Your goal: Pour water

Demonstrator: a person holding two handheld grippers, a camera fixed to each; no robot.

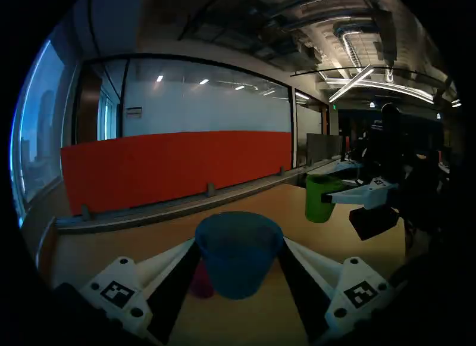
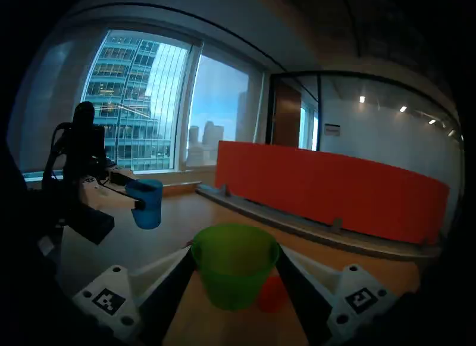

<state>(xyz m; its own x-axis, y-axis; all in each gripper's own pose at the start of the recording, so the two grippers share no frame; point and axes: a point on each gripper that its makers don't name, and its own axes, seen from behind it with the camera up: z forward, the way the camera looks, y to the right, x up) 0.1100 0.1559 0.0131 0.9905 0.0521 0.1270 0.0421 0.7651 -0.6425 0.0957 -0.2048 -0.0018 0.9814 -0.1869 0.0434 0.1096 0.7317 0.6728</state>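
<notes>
Your wooden worktop [image 1: 268, 203] spreads wide under both tools. The long orange partition [image 1: 178, 164] stands along its far edge, and a tall window [image 2: 143, 102] lies beyond. Your left tongs [image 1: 239, 245] are clamped on the blue cup [image 1: 239, 256], upright, with a finger pressing each side. Your right tongs [image 2: 234, 251] grip the green cup [image 2: 234, 268] the same way, well apart from the blue one. A small red cup [image 2: 272, 293] stands on the worktop just past the green cup, partly hidden behind it.
</notes>
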